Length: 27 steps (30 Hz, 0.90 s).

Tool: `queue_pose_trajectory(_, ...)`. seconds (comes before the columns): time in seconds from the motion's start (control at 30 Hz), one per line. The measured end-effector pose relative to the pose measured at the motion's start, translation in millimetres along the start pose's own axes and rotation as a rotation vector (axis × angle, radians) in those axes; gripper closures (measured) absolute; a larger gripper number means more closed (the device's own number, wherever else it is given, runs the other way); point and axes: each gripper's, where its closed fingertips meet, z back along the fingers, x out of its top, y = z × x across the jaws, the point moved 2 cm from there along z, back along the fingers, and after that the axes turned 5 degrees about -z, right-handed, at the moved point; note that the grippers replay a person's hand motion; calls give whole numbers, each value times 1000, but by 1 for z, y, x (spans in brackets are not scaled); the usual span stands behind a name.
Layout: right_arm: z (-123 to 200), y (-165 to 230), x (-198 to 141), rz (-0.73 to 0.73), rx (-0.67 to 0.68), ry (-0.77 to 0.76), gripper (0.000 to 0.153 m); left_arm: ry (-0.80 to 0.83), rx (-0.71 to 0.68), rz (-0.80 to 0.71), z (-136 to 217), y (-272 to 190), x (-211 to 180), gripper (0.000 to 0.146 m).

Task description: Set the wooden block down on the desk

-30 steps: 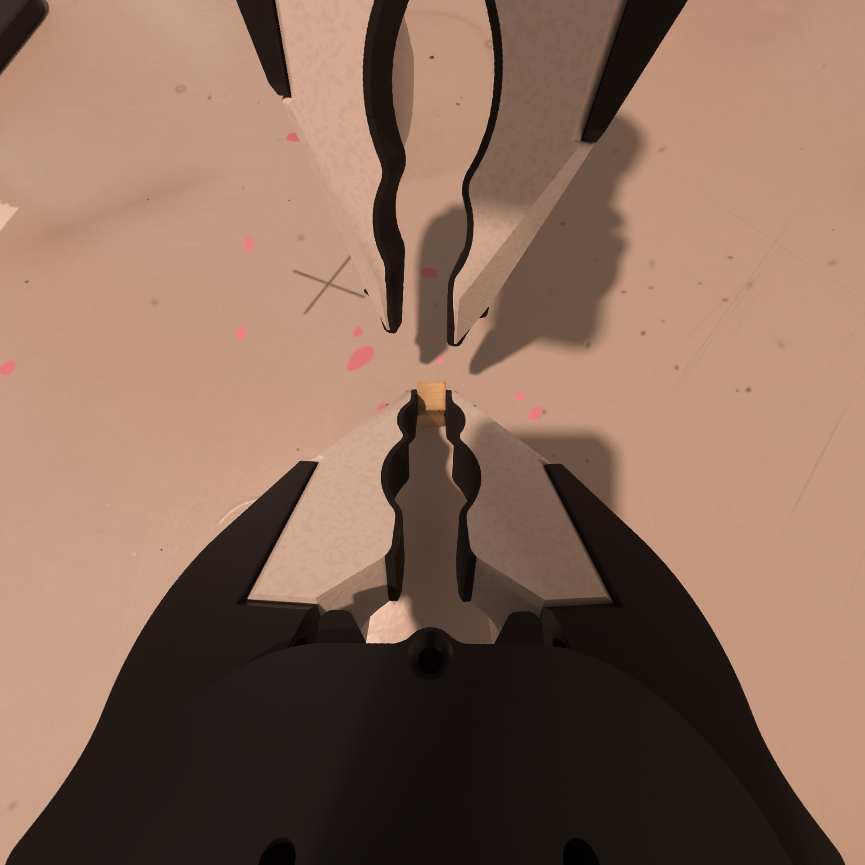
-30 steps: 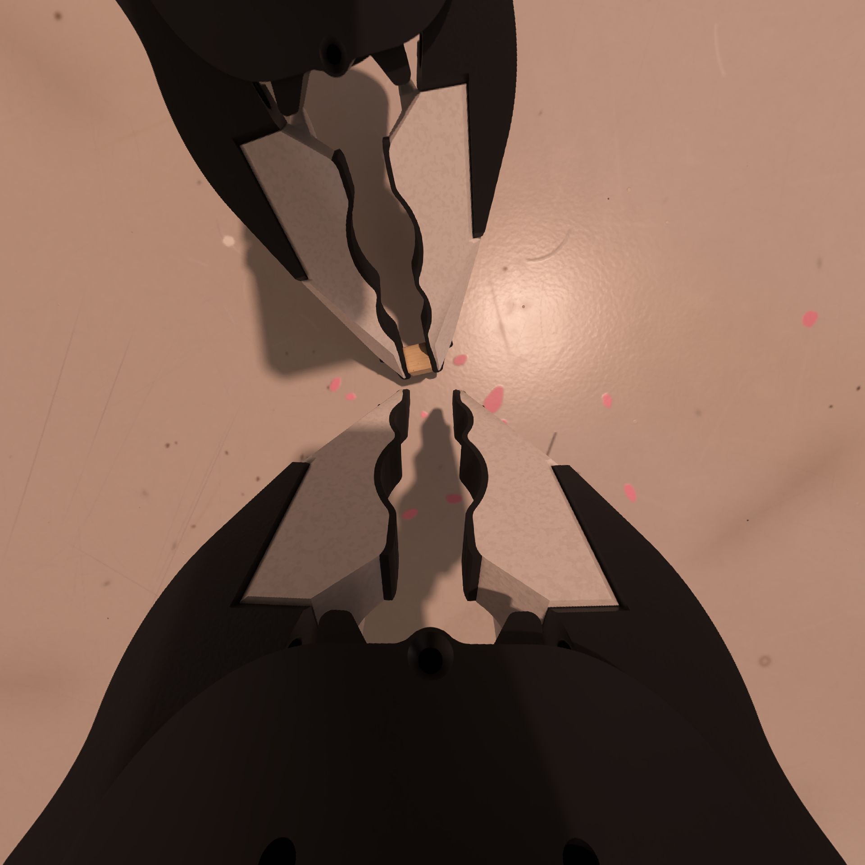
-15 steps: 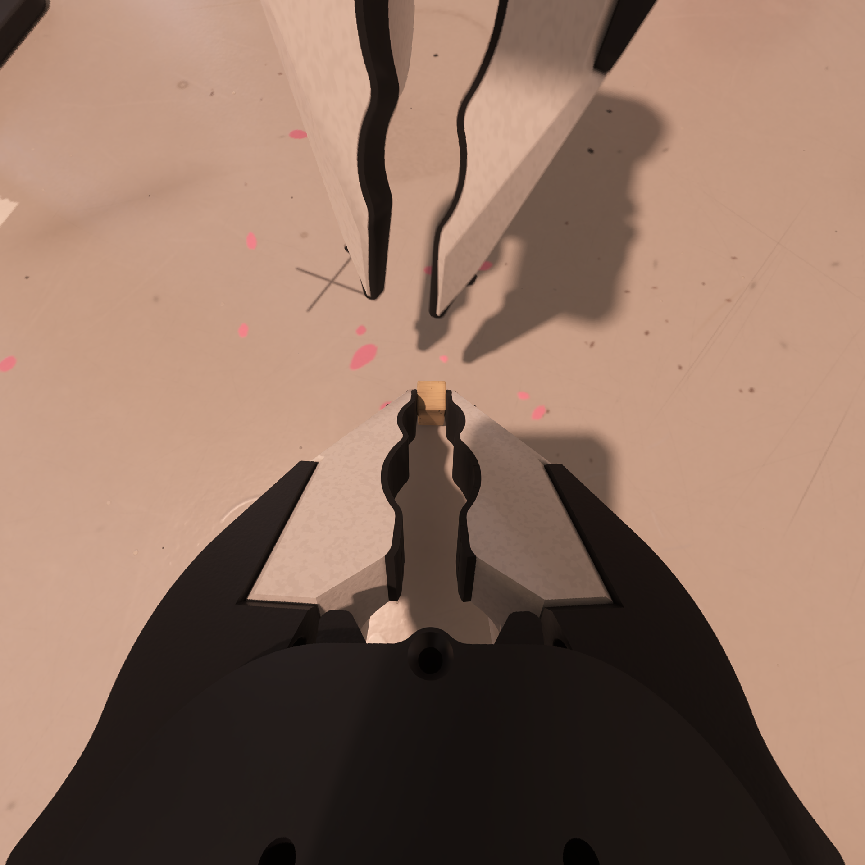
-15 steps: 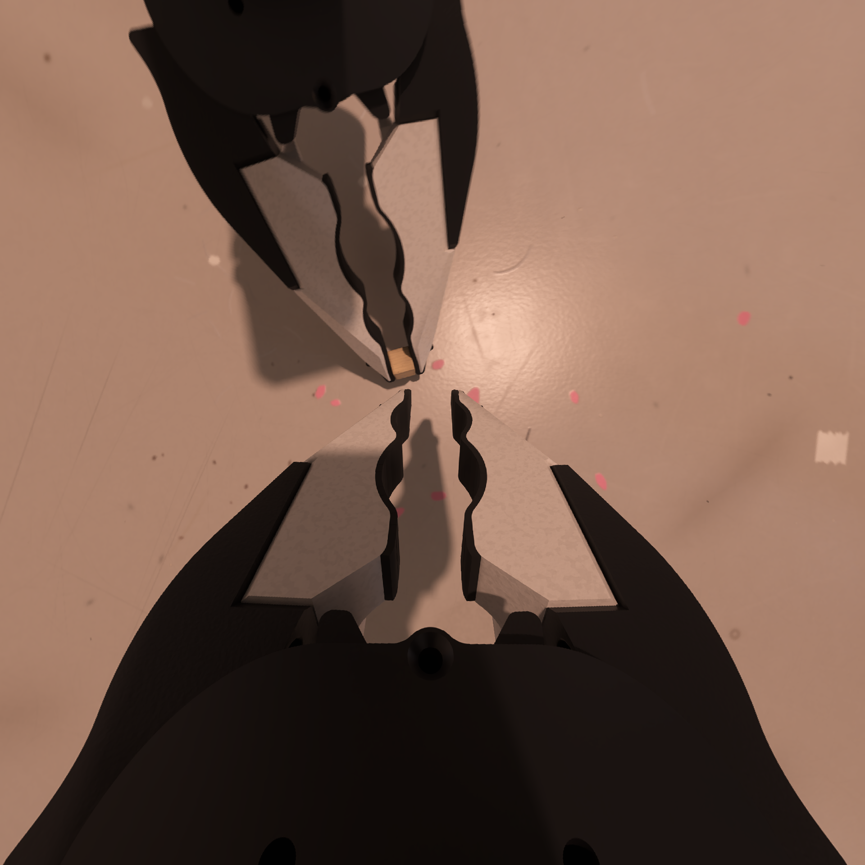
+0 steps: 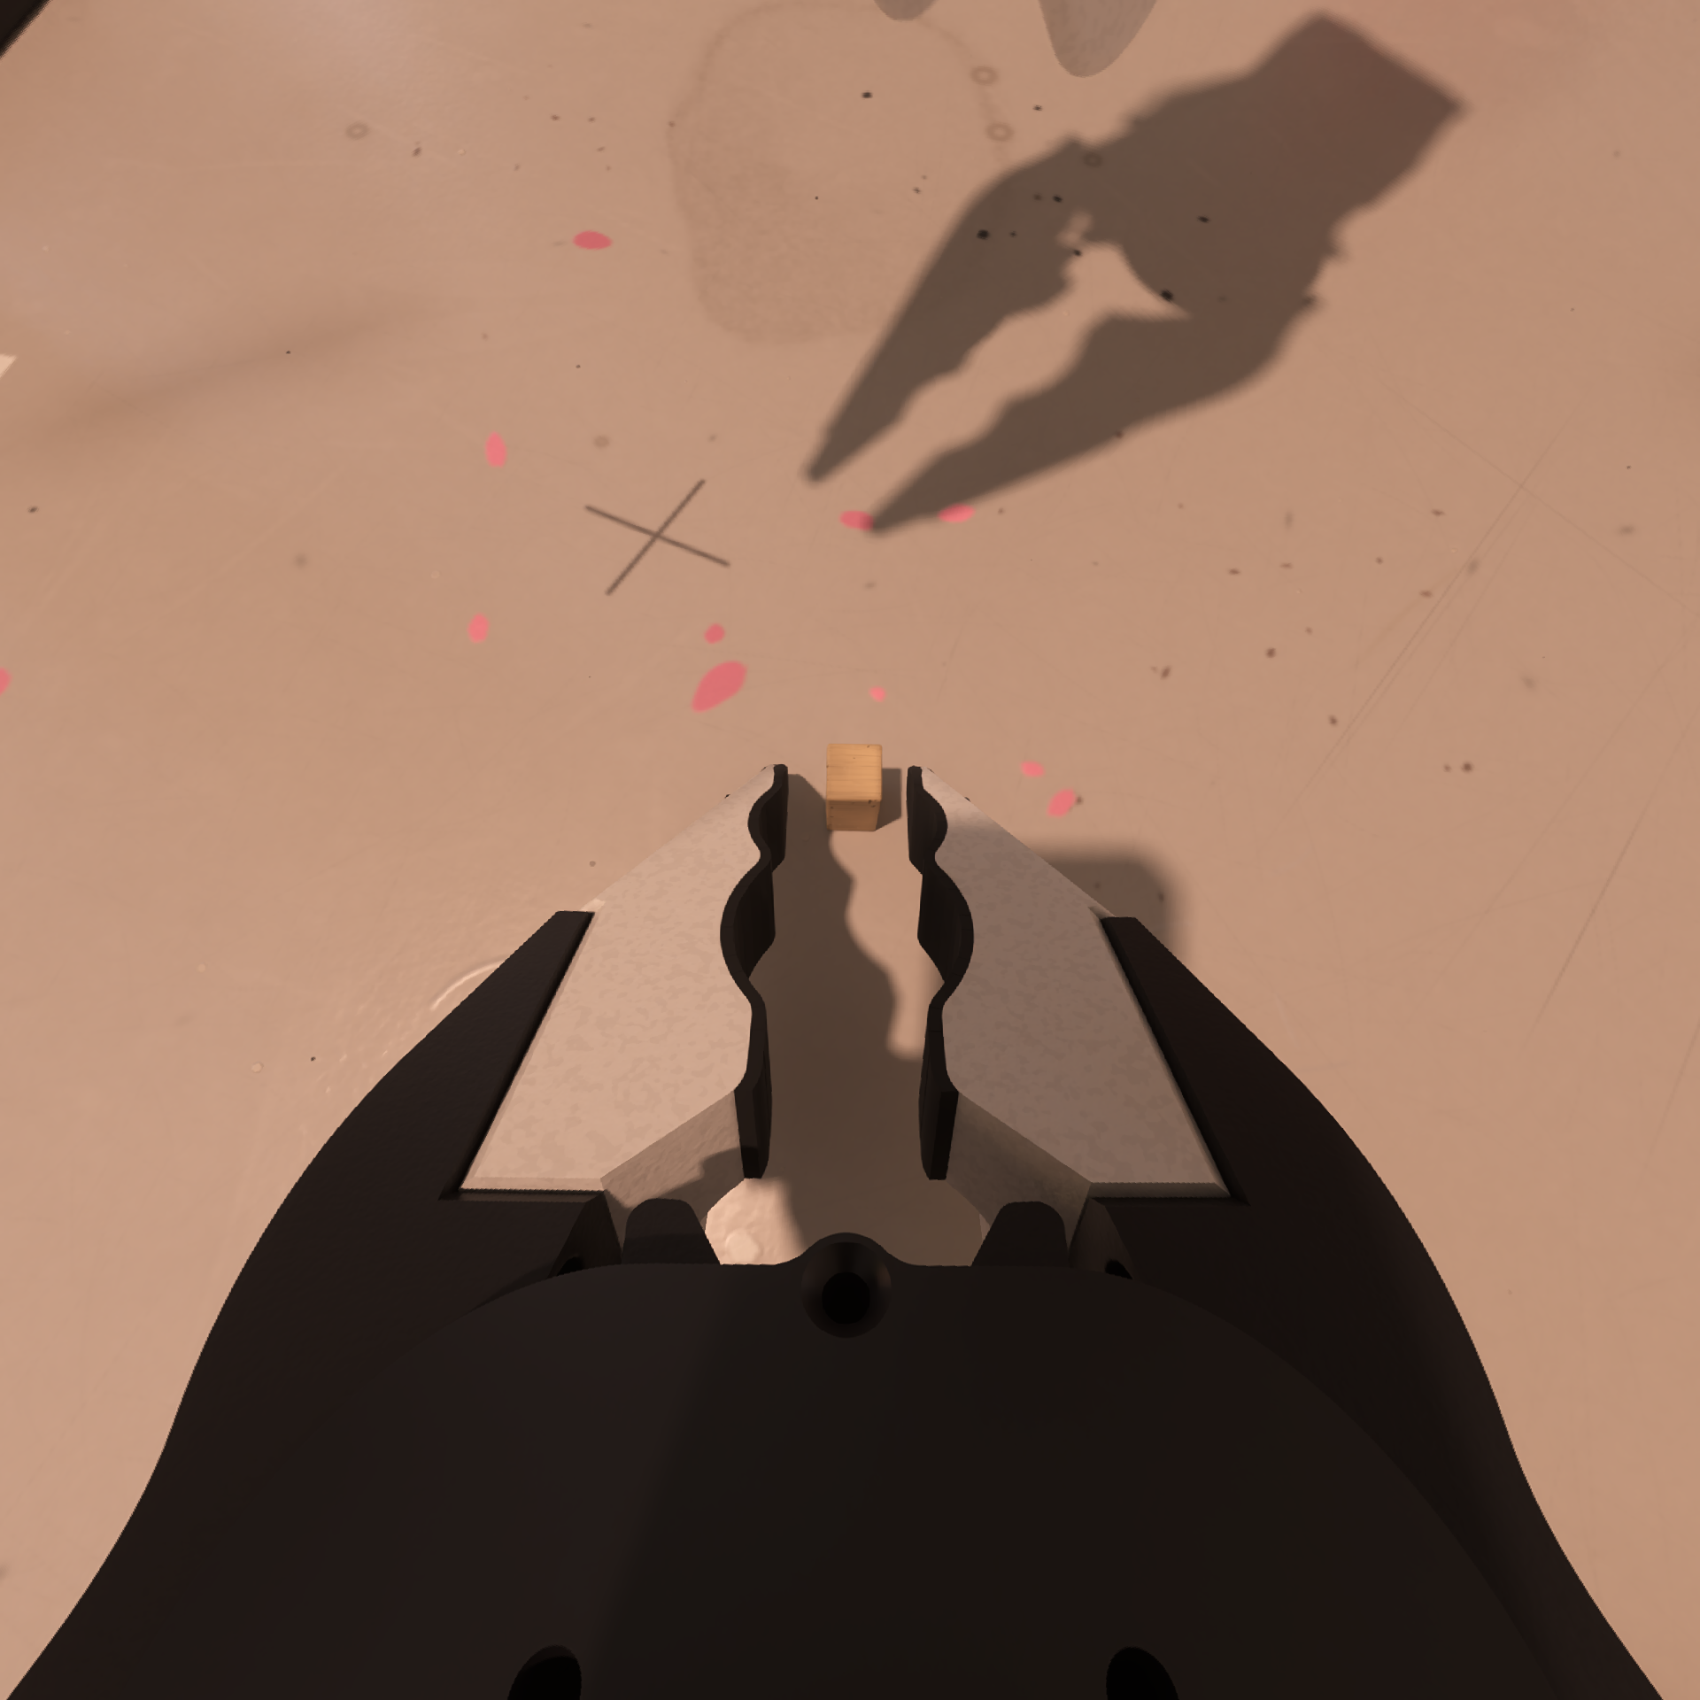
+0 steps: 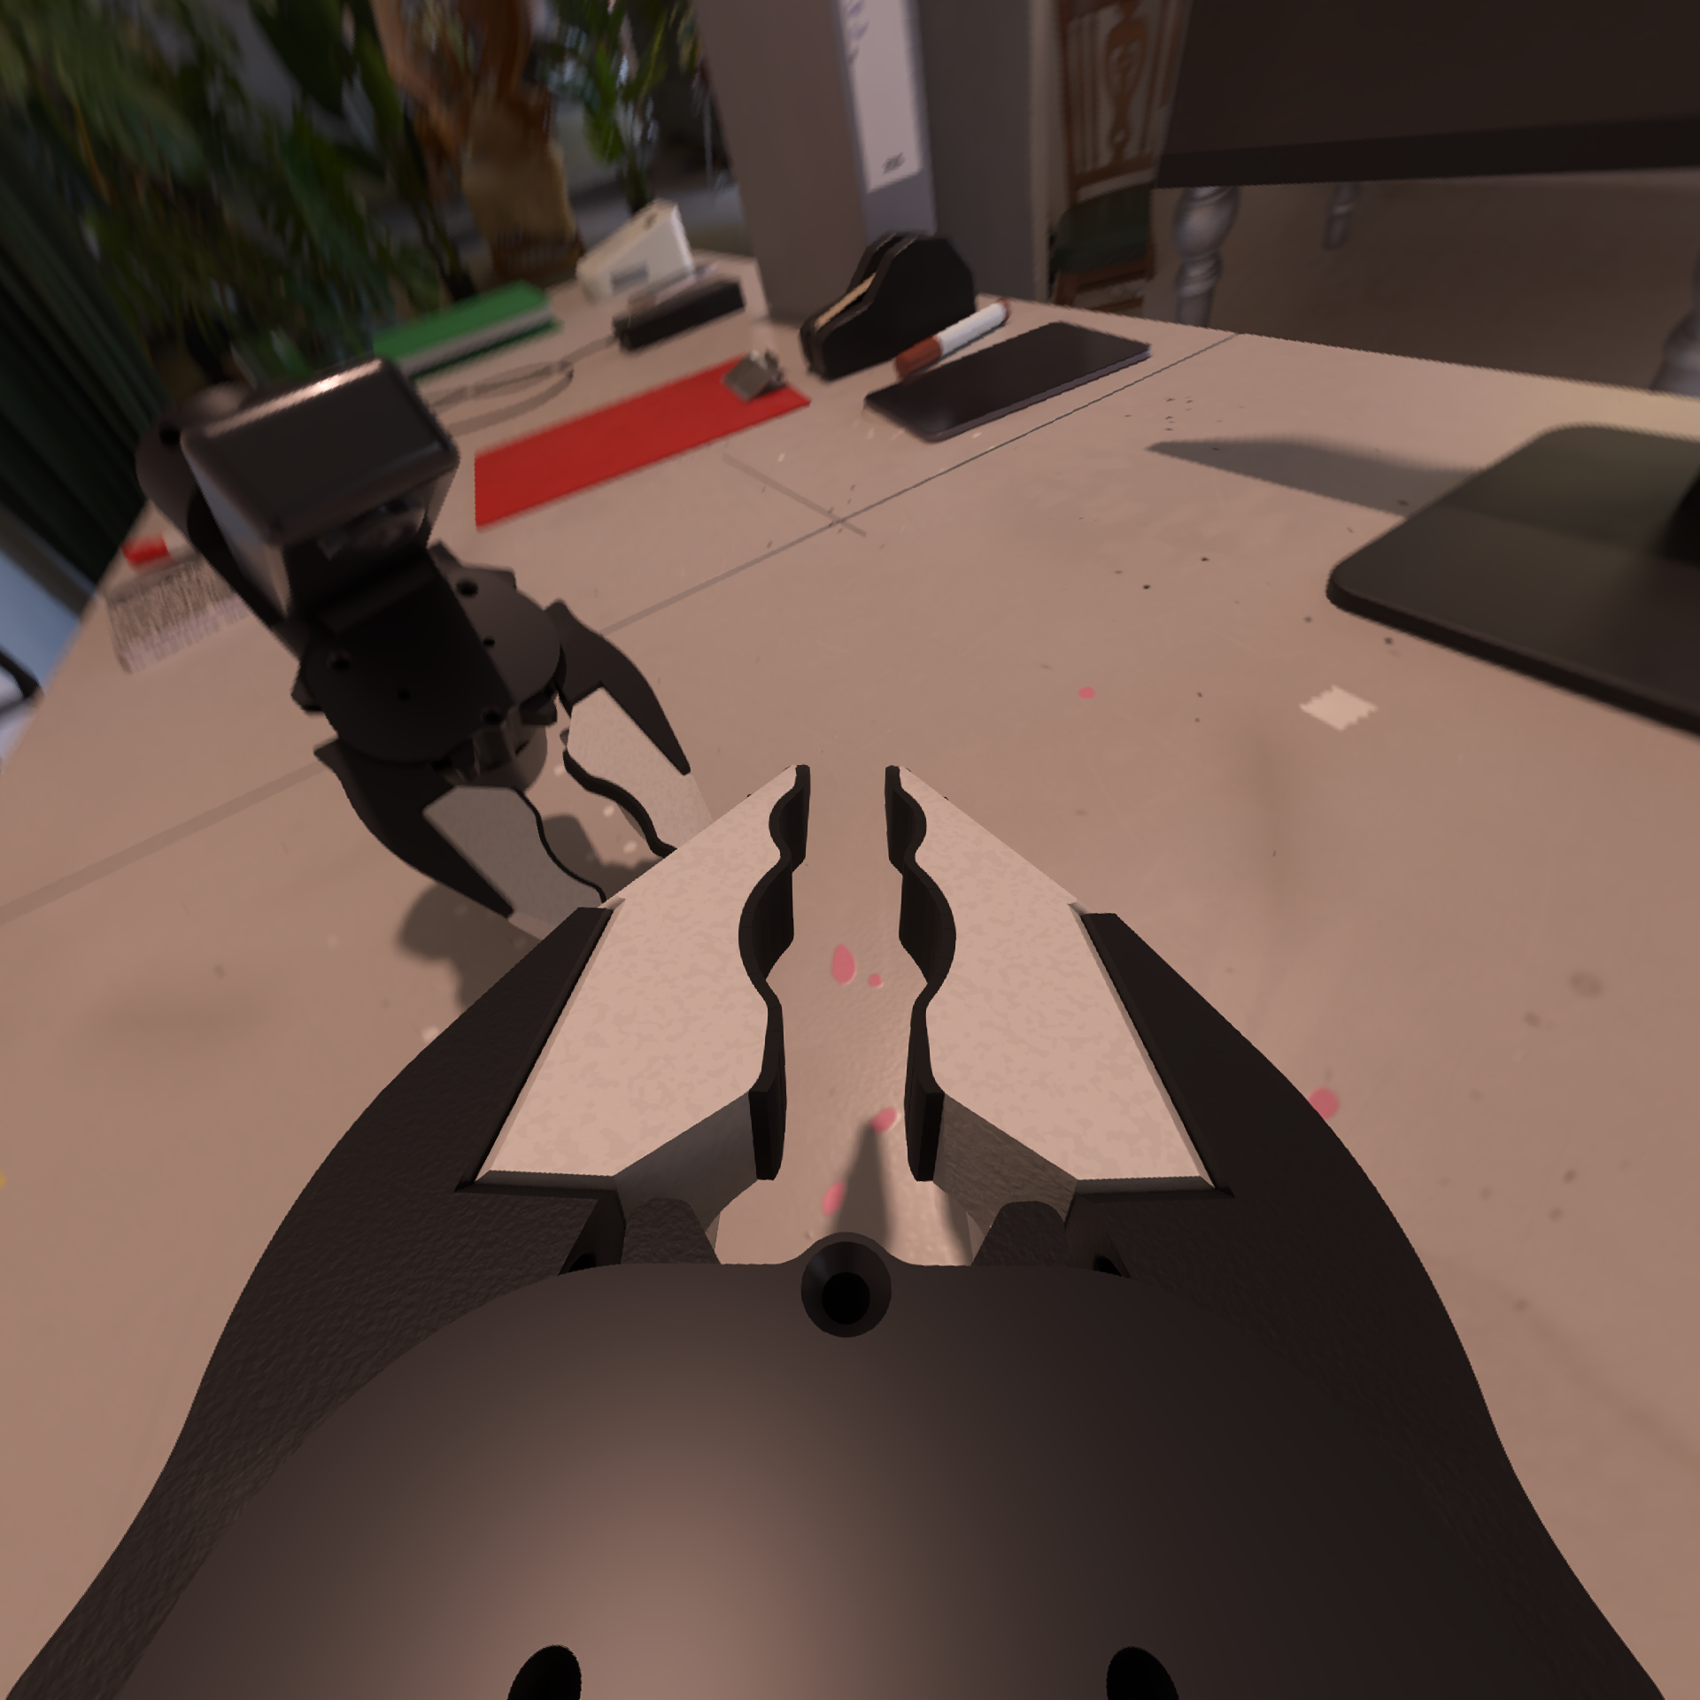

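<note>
my left claw (image 5: 847,777) is spread, fingers (image 5: 662,975) apart with a clear gap on each side of the wooden block (image 5: 854,786). the block sits on the desk (image 5: 276,828) between my left fingertips, touching neither, level with the tips and upright on one face. left of and ahead of the tips: a thin pencilled cross (image 5: 657,536) and several pink flecks (image 5: 718,685). ahead and to the right: a forked shadow (image 5: 1104,313) on the desk surface.

my right claw (image 6: 847,782) is spread too, with nothing between its fingers; desk and pink flecks show through the gap. to its left, the left claw (image 6: 589,874) shows pointing down at the desk, tips partly hidden behind my right claw's left finger; block hidden from this view. farther ahead, left to right: a red mat (image 6: 635,437), a black tape holder (image 6: 888,299), a marker (image 6: 952,338), a dark flat slab (image 6: 1007,379), a dark monitor base (image 6: 1545,589) at far right.
</note>
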Motion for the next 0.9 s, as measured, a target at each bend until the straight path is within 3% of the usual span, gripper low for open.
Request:
queue_pose_trajectory(0.23, 10, -16, -11, -281, 4, -109, 130, -82, -27, 88, 18, 13, 5, 110)
queue_pose_trajectory(0.5, 12, -26, -17, -324, 7, -117, 128, -403, -321, 341, 68, 27, 24, 97)
queue_pose_trajectory(0.6, 10, -25, -19, -317, 16, -104, 128, -485, -305, 376, 82, 41, 25, 92)
queue_pose_trajectory(0.73, 9, -25, -22, -299, 12, -90, 128, -529, -65, 415, 105, 86, 10, 93)
queue_pose_trajectory(0.9, 7, -24, -24, -315, 26, -80, 128, -554, 587, 556, 175, 173, -48, 89)
